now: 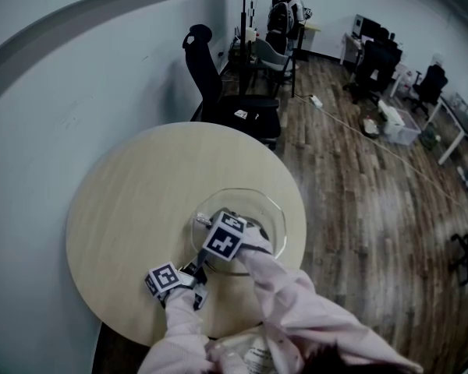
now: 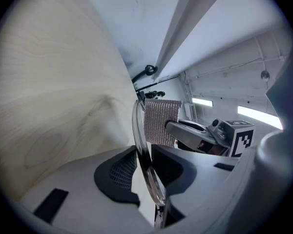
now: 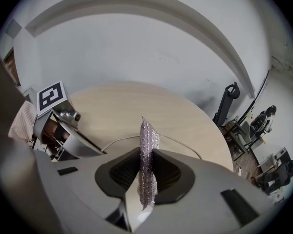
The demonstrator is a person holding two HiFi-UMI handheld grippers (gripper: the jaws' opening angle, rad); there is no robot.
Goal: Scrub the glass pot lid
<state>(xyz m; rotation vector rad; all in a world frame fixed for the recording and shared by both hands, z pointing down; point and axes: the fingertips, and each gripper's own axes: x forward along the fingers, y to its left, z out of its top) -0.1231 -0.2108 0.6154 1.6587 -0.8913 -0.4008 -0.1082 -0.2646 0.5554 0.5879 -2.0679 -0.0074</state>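
Observation:
The glass pot lid [image 1: 253, 209] lies on the round pale wooden table [image 1: 140, 201], near its right side. My left gripper [image 1: 193, 275] is shut on the lid's near rim. In the left gripper view the rim [image 2: 142, 150] runs edge-on between the jaws of the left gripper [image 2: 145, 168]. My right gripper [image 1: 226, 241] hovers over the lid, angled down, shut on a silvery mesh scrub pad [image 3: 146, 160]. The pad [image 2: 161, 122] stands upright against the glass, with the right gripper [image 2: 200, 136] behind it. The lid's rim [image 3: 178, 141] curves just beyond the right gripper [image 3: 147, 174].
A black office chair [image 1: 218, 92] stands just behind the table against the pale wall [image 1: 54, 68]. Wooden floor [image 1: 359, 193] lies to the right, with desks and chairs farther back. A person [image 1: 287, 10] stands far off.

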